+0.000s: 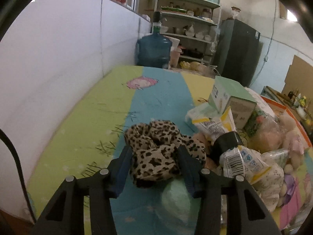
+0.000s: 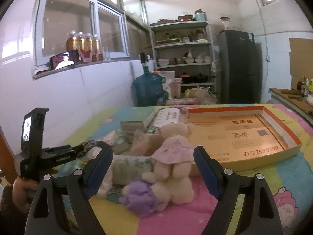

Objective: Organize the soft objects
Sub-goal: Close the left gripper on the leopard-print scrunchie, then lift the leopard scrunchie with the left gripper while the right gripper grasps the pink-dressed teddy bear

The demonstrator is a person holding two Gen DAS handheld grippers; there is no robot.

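Left gripper (image 1: 154, 154): jaws clenched on the leopard-print cloth (image 1: 156, 146), apparently pressing it, over the striped bedsheet (image 1: 82, 121).
Tissue packs (image 1: 232, 150): piled just right of the cloth.
Right gripper (image 2: 153, 164): jaws released, wide apart.
Teddy bear (image 2: 174, 164): between them, untouched, beside the orange-rimmed cardboard tray (image 2: 283, 131).

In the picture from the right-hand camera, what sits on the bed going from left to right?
The other claw held in a hand → green floral packet → white teddy bear in a pink dress → shallow orange-rimmed cardboard tray.
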